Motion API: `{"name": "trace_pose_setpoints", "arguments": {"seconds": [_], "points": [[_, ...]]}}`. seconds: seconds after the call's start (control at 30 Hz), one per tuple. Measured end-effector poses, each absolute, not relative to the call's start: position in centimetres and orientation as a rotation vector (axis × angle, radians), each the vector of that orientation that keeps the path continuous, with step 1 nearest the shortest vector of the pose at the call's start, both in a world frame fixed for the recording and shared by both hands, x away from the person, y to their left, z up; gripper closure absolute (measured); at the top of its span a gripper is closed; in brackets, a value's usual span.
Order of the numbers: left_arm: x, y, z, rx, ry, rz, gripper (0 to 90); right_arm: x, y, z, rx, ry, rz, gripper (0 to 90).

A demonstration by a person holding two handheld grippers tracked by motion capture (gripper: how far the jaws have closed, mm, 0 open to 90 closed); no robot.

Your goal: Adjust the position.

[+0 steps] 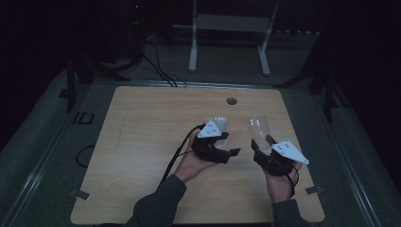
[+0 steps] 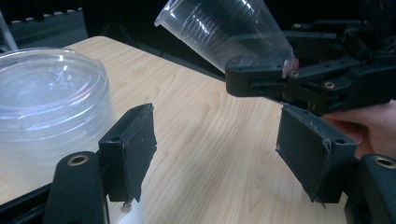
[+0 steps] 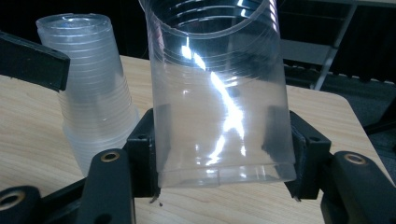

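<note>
Clamping low on its wall, the fingers (image 3: 140,158) of the right gripper (image 1: 269,152) are closed on a single clear cup (image 3: 219,93), held mouth-up and slightly tilted above the worktop (image 1: 142,142), presumably so it is kept separate from the rest; the left gripper (image 2: 215,154) is spread wide with nothing held between its fingers; just beside it an inverted stack of cups (image 3: 93,102) is stood on the worktop, probably steadied there.

Wood table (image 1: 142,142) w/ cup stack (image 3: 93,112)
</note>
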State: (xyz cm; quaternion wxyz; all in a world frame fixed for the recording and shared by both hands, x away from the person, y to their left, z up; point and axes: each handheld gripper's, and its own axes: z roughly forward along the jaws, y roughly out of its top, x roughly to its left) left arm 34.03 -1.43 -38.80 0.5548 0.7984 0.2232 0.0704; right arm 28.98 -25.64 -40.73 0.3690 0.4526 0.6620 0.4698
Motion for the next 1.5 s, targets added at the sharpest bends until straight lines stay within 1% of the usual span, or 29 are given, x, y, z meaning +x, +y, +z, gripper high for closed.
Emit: {"name": "trace_pose_setpoints", "arguments": {"seconds": [0.53,1.23,1.5], "points": [[34.5,-2.5,-37.8,1.863,0.539,0.109,23.7,28.3,-25.5,-40.8,1.133,1.677,1.226,41.3],[35.2,-3.5,-37.4,1.833,0.568,0.028,17.1,27.7,-25.3,-40.8,1.117,1.659,1.25,41.2],[35.3,-3.8,-37.3,1.814,0.57,-0.003,17.0,27.6,-25.3,-40.7,1.11,1.655,1.258,41.2]]}}
